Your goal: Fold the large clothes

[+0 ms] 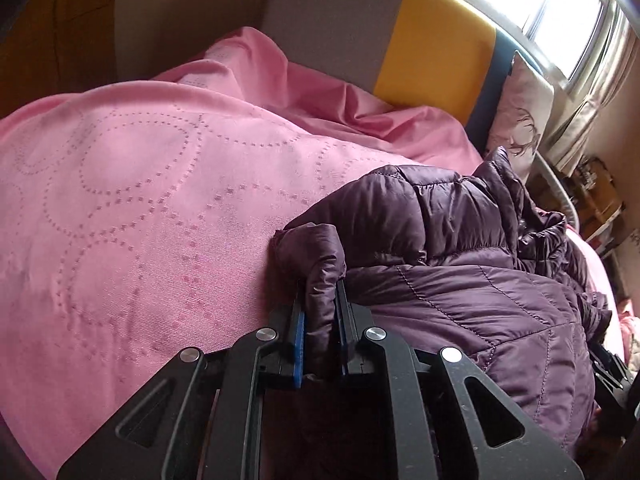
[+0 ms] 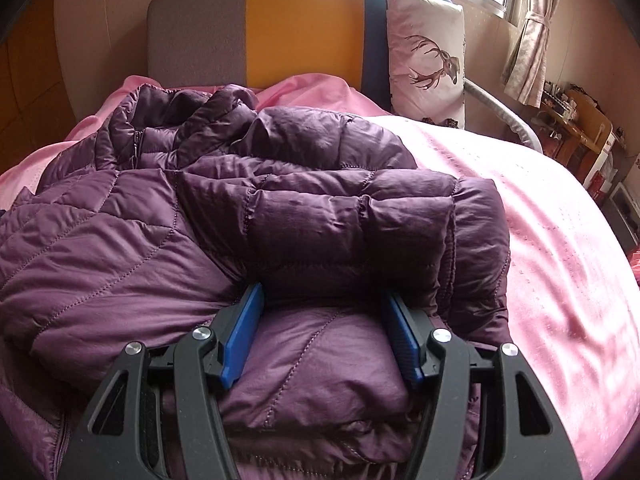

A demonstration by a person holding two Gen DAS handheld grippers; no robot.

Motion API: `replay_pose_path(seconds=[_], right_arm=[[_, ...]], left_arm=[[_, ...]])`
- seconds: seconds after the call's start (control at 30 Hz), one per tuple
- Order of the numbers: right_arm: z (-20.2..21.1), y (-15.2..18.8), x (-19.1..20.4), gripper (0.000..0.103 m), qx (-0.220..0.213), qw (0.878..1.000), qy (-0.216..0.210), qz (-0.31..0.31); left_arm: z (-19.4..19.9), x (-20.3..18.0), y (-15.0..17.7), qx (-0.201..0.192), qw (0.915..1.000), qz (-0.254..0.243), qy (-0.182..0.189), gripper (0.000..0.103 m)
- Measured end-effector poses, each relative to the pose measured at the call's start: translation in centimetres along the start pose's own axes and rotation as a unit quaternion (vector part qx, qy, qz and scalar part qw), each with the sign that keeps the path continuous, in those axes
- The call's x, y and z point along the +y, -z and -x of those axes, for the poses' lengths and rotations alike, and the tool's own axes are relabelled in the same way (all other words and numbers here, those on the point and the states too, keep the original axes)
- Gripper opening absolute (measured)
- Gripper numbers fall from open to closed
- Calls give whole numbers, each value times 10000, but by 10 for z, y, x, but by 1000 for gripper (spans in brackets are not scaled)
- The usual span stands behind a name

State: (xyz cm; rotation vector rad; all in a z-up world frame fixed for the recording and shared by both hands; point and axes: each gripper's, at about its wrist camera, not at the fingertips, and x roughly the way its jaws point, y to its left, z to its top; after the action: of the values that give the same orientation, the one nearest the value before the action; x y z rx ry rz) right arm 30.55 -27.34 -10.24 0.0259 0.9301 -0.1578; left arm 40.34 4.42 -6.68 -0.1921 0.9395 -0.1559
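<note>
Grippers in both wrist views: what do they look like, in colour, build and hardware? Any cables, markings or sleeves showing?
The left gripper and the right gripper look alike: matte black linkage arms with elongated cut-out slots, round silver pivot bolts at the joints, and two flat fingers faced with blue pads. No cables, printed markings, sleeves or hands show in either view.

Your left wrist camera looks steeply down, close over the jacket's left edge; your right sits close over its middle; both share the jacket, pink bed, headboard.
</note>
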Motion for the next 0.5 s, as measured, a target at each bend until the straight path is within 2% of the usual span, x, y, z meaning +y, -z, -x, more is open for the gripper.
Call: replay_pose_path(seconds=[0.03, 0.1, 0.13, 0.17, 0.27, 0.33, 0.4, 0.5], right_arm=[[0, 0, -1, 60, -2, 10000, -20, -17], [1, -1, -2, 60, -5, 10000, -68, -54], [2, -1, -3, 61, -9, 9999, -90, -72], [4, -2, -4, 62, -14, 9999, -105, -87], [21, -7, -6, 67, -107, 9993, -229, -268], [35, -13, -9, 68, -317, 9983, -315, -372], [39, -18, -6, 73, -405, 9983, -298, -293], [21, -22, -5, 74, -163, 9995, -150, -241]], left_arm=[[4, -1, -1, -9, 9999, 4, -142, 22], [21, -1, -4, -231, 9979, 83, -594, 52], [33, 0, -4, -435, 9972, 136, -589, 57], [51, -2, -2, -661, 9967, 187, -423, 63], [85, -22, 10, -1027, 9947, -77, -2, 64], [97, -42, 18, -1084, 9933, -330, 244, 64], [99, -64, 26, -1074, 9910, -668, 448, 65], [76, -92, 41, -785, 9902, -1043, 505, 69]])
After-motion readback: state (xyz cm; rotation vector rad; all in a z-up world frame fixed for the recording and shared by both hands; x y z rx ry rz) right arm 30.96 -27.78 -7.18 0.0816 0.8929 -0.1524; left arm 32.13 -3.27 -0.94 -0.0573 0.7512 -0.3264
